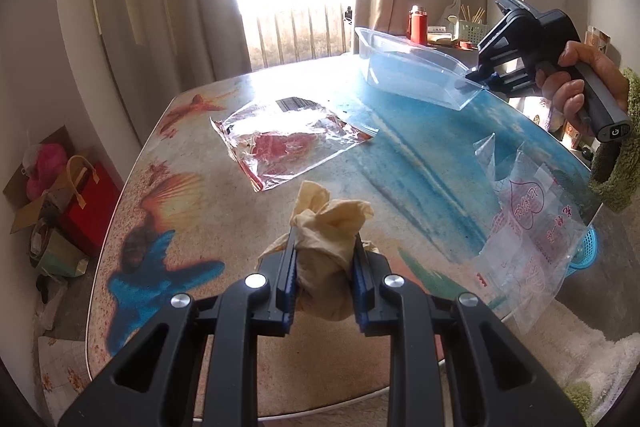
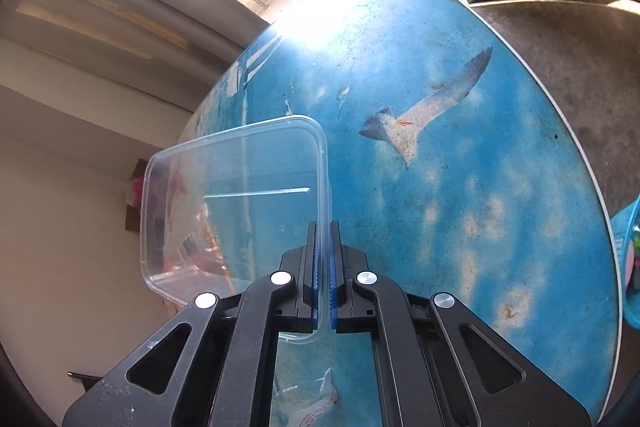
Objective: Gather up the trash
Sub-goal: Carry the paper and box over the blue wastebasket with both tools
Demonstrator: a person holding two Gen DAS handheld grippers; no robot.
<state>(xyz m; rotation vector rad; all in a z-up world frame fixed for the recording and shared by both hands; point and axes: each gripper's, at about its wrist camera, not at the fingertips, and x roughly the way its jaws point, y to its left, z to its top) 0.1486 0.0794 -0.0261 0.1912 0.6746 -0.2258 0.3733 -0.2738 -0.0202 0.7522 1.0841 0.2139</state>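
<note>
Trash is in both my claws. My left claw [image 1: 324, 263] squeezes a soft, crumpled tissue [image 1: 328, 227] between its pads; it is light and squashy, so any spot works. My right claw [image 2: 325, 255] is clamped on the thin side wall of a clear plastic box [image 2: 236, 199], just above the table [image 2: 460, 187]. I think it is light, bendy and slippery, so the rim is best.

Black grippers [image 1: 325, 269], blue ribbed pads [image 2: 318, 259], silver pivot screws [image 1: 256, 281], fuzzy green sleeve [image 1: 618, 167]
</note>
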